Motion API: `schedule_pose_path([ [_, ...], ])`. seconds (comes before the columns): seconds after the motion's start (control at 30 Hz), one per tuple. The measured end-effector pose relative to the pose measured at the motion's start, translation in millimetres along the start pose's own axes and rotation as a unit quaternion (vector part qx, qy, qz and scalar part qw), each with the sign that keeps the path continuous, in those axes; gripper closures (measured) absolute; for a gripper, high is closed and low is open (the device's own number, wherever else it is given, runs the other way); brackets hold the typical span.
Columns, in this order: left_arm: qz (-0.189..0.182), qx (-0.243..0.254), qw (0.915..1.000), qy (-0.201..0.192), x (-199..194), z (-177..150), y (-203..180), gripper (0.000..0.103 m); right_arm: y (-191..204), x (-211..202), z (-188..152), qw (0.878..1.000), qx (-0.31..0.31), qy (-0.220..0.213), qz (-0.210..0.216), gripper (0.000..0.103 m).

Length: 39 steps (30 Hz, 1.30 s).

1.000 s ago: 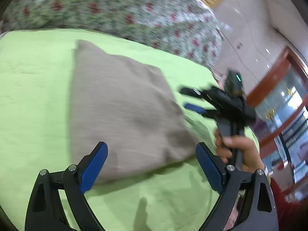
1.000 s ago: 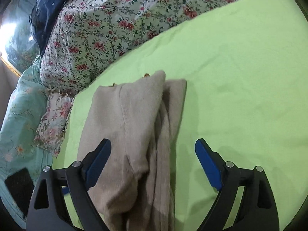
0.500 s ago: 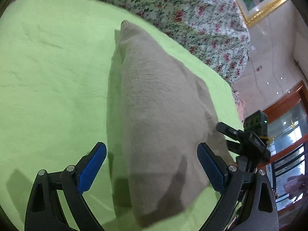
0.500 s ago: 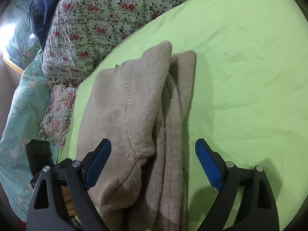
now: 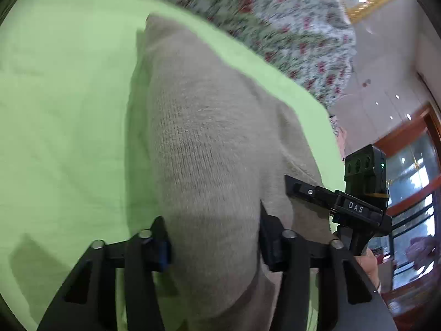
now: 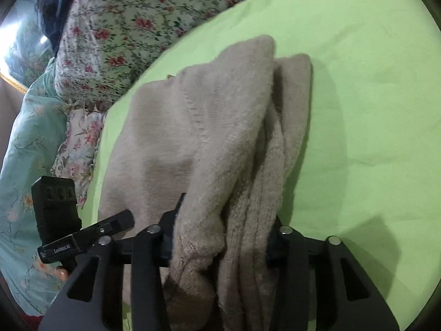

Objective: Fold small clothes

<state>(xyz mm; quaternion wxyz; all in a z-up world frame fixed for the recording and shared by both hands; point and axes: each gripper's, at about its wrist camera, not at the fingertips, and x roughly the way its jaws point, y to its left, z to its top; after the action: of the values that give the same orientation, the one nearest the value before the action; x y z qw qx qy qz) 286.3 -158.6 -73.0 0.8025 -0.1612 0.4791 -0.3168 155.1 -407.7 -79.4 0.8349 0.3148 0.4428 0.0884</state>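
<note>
In the left view, my left tongs [image 5: 213,248] are closing on the near edge of the soft, thick sweater [image 5: 209,143] lying on the green bed [image 5: 63,110].

In the right view, my right tongs [image 6: 220,244] are closing on its floppy, bunched layers.

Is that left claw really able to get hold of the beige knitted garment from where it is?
Yes, it looks so. The left claw is closing with the near edge of the beige knitted garment bunched between its fingers, nothing is in the way on the green sheet, and the right claw is pinching the same edge.
</note>
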Motion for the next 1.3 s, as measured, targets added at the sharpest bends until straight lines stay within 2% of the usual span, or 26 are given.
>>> schedule_pose_path([
  [0.1,0.006,0.011,0.9997,-0.021,-24.0,-5.6,-5.0,0.060,17.9,-6.5,-7.1,1.000,-0.010,-0.011,0.011,0.064],
  [0.33,0.054,0.040,0.9942,-0.084,-121.7,-41.0,6.7,0.061,85.4,13.1,-27.3,0.995,-0.066,-0.006,0.076,0.066],
  [0.43,0.078,0.040,0.9911,-0.101,-154.9,-59.7,19.4,0.061,109.2,28.8,-35.0,0.991,-0.079,0.002,0.106,0.066],
  [0.53,0.088,0.026,0.9907,-0.100,-169.2,-77.0,39.6,0.061,122.6,47.9,-45.0,0.989,-0.080,0.019,0.120,0.066],
  [0.67,0.099,-0.011,0.9929,-0.064,-155.5,-94.9,72.5,0.059,123.5,69.4,-59.1,0.992,-0.078,0.042,0.091,0.065],
  [0.8,0.092,-0.036,0.9924,-0.073,-155.0,-106.0,80.5,0.053,114.7,71.4,-63.0,0.993,-0.064,0.045,0.088,0.061],
  [0.97,0.127,-0.026,0.9880,-0.084,-168.8,-120.7,65.9,0.050,122.3,60.3,-62.7,0.995,-0.065,0.035,0.065,0.055],
  [1.1,0.149,-0.012,0.9840,-0.097,-189.5,-144.2,56.8,0.049,127.4,42.2,-66.9,0.996,-0.066,0.020,0.057,0.046],
  [1.3,0.161,0.012,0.9800,-0.116,-226.6,-185.7,41.2,0.049,124.8,-1.5,-82.6,0.997,-0.065,-0.018,0.049,0.045],
])
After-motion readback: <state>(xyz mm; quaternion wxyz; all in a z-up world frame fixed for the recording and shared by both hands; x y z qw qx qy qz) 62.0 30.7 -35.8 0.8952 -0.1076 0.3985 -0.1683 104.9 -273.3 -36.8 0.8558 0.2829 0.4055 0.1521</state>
